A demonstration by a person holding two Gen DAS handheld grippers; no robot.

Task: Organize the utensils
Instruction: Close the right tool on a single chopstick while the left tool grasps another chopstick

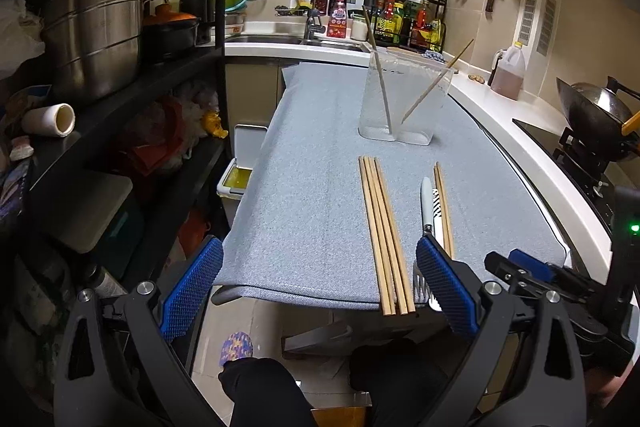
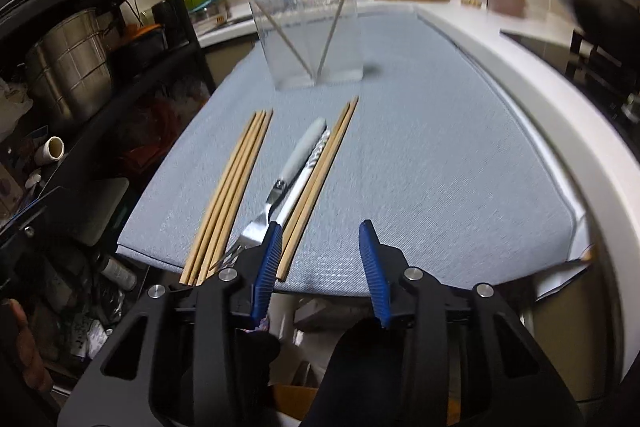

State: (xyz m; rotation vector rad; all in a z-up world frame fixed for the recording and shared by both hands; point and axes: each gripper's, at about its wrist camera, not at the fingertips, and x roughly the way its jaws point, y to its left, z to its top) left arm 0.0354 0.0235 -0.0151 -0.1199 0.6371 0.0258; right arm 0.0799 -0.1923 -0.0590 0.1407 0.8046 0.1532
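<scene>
My left tongs [image 1: 320, 279] are spread wide at the bottom of the frame, holding nothing, hanging over the near edge of the grey mat [image 1: 312, 155]. My right tongs [image 2: 322, 267] are spread too and hold nothing, their left pad just beside the fork [image 2: 256, 223] tines.

Lower centre, four wooden chopsticks [image 1: 384, 231] lie side by side, long axis running away from me, their near ends overhanging the mat's front edge. Right of them lie the fork, a white utensil [image 2: 304, 179] and two more chopsticks [image 2: 320, 183], all pointing the same way.

Bare mat stretches left and right of these. In the upper middle stands the clear container [image 1: 404, 99], with two chopsticks leaning apart inside it.
</scene>
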